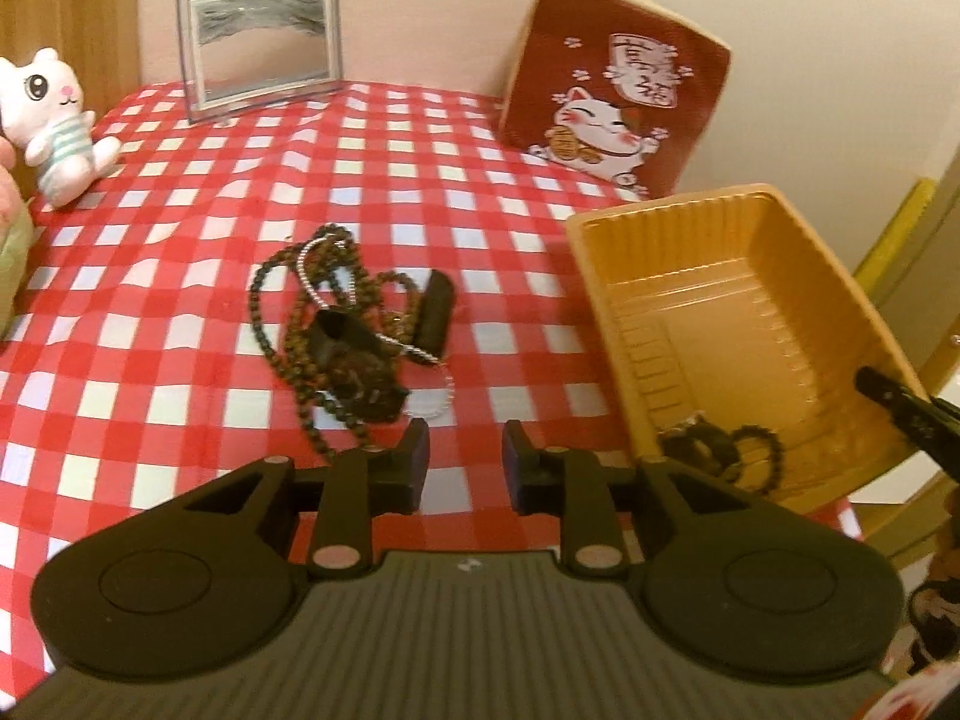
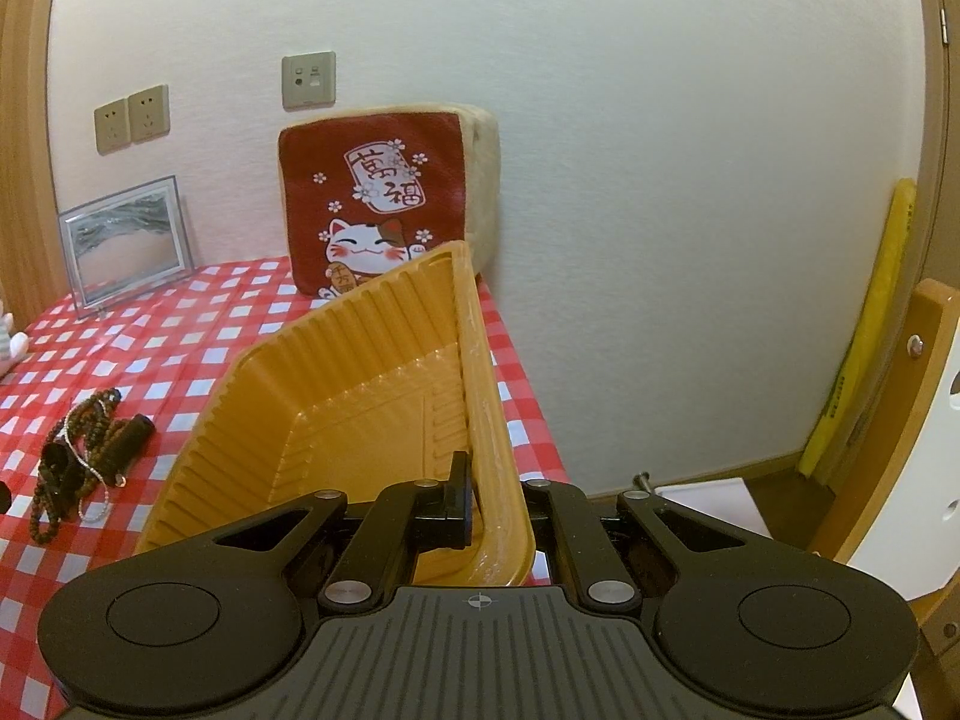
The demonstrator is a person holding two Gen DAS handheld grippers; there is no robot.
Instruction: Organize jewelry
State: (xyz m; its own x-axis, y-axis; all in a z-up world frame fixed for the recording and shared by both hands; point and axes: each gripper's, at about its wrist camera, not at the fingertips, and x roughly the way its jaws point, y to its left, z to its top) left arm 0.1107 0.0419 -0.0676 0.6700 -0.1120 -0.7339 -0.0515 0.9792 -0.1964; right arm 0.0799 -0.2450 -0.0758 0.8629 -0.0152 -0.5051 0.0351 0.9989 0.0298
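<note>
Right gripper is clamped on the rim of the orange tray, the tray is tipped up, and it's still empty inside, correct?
Not quite: the orange tray is not empty. The left wrist view shows dark beaded jewelry lying at its low end. The rest holds: the right gripper is clamped on the tray's rim and the tray is tipped up, as the right wrist view shows.

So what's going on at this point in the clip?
A person is sorting jewelry on a checked tablecloth with two handheld grippers. The right gripper clamps the rim of an orange tray, tilting it; one dark beaded bracelet already lies inside. The left gripper, jaws apart and empty, faces the tangled bead necklaces remaining on the cloth.
</note>
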